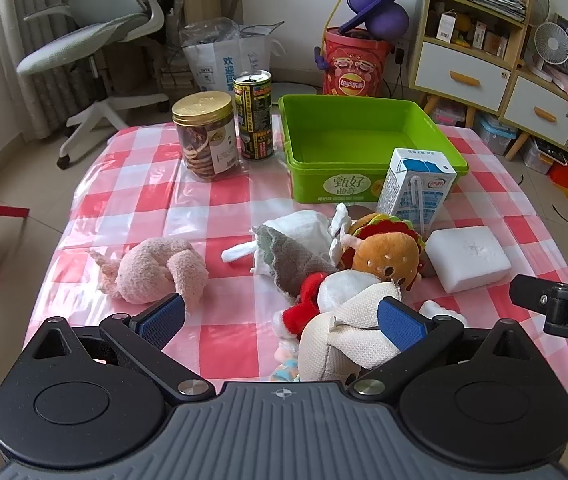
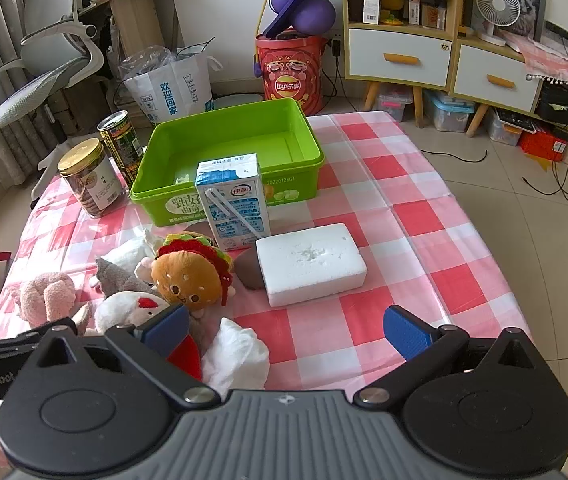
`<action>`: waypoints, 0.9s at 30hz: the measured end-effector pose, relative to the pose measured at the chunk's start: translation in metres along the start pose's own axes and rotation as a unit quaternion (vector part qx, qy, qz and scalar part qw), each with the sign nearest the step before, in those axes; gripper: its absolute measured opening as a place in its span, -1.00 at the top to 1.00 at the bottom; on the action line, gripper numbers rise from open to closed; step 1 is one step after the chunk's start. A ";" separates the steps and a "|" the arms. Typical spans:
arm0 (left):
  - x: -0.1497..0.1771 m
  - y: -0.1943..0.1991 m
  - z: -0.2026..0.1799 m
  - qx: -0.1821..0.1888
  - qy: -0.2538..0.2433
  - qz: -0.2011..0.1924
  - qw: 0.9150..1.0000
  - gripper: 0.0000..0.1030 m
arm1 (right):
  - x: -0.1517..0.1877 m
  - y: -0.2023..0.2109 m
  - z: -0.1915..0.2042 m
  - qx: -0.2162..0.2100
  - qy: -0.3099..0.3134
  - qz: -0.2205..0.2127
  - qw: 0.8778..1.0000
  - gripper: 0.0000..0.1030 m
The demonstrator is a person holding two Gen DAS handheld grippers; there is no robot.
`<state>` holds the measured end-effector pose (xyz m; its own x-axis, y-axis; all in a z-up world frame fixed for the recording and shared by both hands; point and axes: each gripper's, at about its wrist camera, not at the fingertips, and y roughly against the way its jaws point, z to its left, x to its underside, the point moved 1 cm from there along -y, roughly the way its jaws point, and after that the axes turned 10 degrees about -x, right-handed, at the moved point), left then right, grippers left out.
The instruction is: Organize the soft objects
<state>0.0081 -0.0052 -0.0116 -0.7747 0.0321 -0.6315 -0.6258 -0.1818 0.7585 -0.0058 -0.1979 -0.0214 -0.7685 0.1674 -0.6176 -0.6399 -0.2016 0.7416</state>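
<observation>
A pile of soft toys lies at the table's front: a pink plush (image 1: 151, 270) (image 2: 45, 298), a burger plush (image 1: 388, 254) (image 2: 189, 274), a grey and white cloth toy (image 1: 296, 252), a white chicken plush with red (image 1: 340, 292) (image 2: 131, 308) and a cream mesh plush (image 1: 348, 336). An empty green bin (image 1: 368, 144) (image 2: 227, 152) stands behind them. My left gripper (image 1: 281, 320) is open above the front of the pile. My right gripper (image 2: 284, 332) is open above the table, a white cloth (image 2: 235, 354) under it.
A milk carton (image 1: 416, 190) (image 2: 233, 200) and a white foam block (image 1: 468, 256) (image 2: 308, 264) sit right of the toys. A jar (image 1: 207, 140) (image 2: 87, 176) and a can (image 1: 253, 114) (image 2: 121, 146) stand at the back left. The checked tablecloth (image 2: 384, 208) covers the table.
</observation>
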 end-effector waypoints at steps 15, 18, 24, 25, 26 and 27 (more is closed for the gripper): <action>-0.001 -0.002 0.002 0.001 0.003 0.000 1.000 -0.90 | -0.002 -0.001 0.001 -0.001 -0.002 0.000 1.000 -0.71; 0.000 -0.003 0.003 0.001 0.003 0.001 1.000 -0.90 | -0.002 -0.001 0.000 -0.001 -0.002 0.000 1.000 -0.71; -0.001 -0.003 0.003 0.000 0.004 0.001 1.000 -0.90 | -0.002 -0.002 0.000 0.001 -0.004 0.000 1.000 -0.71; -0.001 -0.003 0.003 0.000 0.004 0.002 1.000 -0.90 | -0.002 -0.002 0.000 0.001 -0.004 0.000 1.000 -0.71; -0.001 -0.003 0.003 0.001 0.003 0.002 1.000 -0.90 | -0.002 -0.001 0.000 0.001 -0.004 0.000 1.000 -0.71; -0.001 -0.003 0.003 0.002 0.004 0.002 1.000 -0.90 | -0.002 -0.001 0.000 0.001 -0.004 0.000 1.000 -0.71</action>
<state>0.0102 -0.0013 -0.0129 -0.7767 0.0237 -0.6294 -0.6229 -0.1773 0.7620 -0.0034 -0.1980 -0.0211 -0.7685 0.1750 -0.6155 -0.6399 -0.2004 0.7419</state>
